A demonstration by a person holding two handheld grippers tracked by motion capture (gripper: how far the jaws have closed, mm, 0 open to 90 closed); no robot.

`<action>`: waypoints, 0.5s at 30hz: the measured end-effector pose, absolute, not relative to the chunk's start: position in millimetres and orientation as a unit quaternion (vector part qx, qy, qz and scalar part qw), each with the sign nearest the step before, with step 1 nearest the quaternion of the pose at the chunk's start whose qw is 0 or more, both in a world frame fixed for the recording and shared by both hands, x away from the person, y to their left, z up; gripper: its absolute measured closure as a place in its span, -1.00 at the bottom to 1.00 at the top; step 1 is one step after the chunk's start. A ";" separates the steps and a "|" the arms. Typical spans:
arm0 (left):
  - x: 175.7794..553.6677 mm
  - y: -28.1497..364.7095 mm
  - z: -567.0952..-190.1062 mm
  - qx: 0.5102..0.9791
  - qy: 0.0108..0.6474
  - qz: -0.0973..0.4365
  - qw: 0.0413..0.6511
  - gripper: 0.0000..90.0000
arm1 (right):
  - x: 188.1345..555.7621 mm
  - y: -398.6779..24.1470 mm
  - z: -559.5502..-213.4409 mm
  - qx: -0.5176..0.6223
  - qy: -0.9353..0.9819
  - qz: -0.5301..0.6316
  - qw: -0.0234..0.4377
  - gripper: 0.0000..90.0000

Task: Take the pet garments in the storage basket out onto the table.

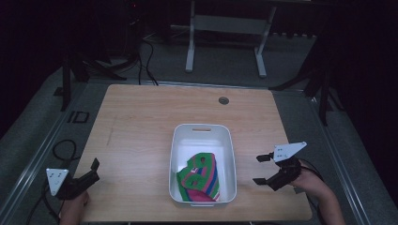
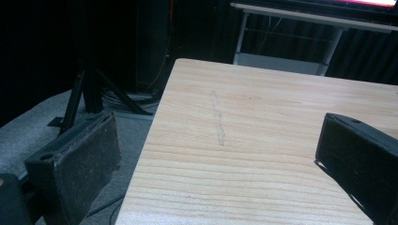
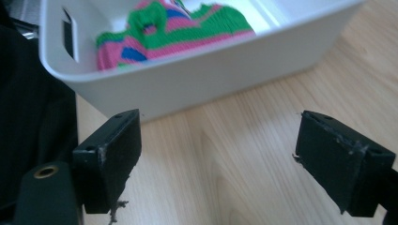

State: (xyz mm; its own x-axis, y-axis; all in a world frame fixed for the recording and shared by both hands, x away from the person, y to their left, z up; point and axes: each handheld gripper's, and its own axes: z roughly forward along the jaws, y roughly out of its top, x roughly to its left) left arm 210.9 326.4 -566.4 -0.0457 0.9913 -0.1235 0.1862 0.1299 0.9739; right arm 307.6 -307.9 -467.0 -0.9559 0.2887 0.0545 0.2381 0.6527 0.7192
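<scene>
A white plastic bin (image 1: pixel 178 154) stands on the wooden table (image 1: pixel 141 131), near its front edge. Inside lies a crumpled knitted cloth (image 1: pixel 201 176) striped green, pink and blue; the right gripper view has the same cloth (image 3: pixel 173 28) close up in the bin (image 3: pixel 197 70). My right gripper (image 1: pixel 262 169) is open, just right of the bin, nothing between its jaws. My left gripper (image 1: pixel 95 169) is open at the table's front left corner, over bare wood (image 2: pixel 234 140).
A round cable hole (image 1: pixel 224 100) sits near the table's far edge. Beyond the table stand a white desk frame (image 1: pixel 225 42) and dark tripod legs (image 1: pixel 75 70) on grey carpet. Cables (image 1: pixel 61 150) lie on the floor to the left.
</scene>
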 end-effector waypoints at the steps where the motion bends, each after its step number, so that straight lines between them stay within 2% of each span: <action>1: 210.9 326.4 -566.4 0.504 0.584 0.426 0.473 -0.98 | 308.3 -303.9 -463.5 0.139 0.910 0.388 0.031 -0.68; 5: 210.8 326.6 -566.4 0.504 0.584 0.426 0.473 -0.98 | 312.6 -285.9 -450.9 0.125 0.918 0.376 0.019 -0.68; 15: 210.8 326.6 -566.4 0.504 0.583 0.425 0.474 -0.98 | 318.9 -242.6 -433.9 0.091 0.925 0.369 0.024 -0.68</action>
State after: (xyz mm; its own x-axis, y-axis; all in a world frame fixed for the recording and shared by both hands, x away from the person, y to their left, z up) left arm 210.8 326.6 -566.4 -0.0415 0.9913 -0.1249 0.1858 0.1305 0.9739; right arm 318.9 -242.6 -433.9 -0.9822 0.1866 0.0223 0.1506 0.7107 0.6871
